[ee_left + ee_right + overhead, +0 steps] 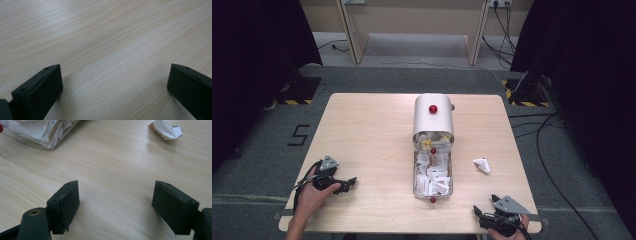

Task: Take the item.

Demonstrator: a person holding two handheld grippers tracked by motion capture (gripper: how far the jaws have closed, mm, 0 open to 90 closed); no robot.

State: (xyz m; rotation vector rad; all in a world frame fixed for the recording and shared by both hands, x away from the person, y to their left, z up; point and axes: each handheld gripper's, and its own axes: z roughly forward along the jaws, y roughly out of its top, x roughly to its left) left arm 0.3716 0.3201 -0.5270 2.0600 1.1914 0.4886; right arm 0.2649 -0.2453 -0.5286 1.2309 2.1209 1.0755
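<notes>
Resting wide open and empty on the pale wooden table [372,125], the left gripper [351,183] and right gripper [484,212] flank the clear tray of paper packets [432,177], while the right gripper view adds a crumpled white wrapper [166,129] lying just beyond that tray.

One drawer box [433,120] on one table [372,130]; two red knobs [433,108] on it; one loose packet [482,164] right of the box; two grippers [346,185].
</notes>
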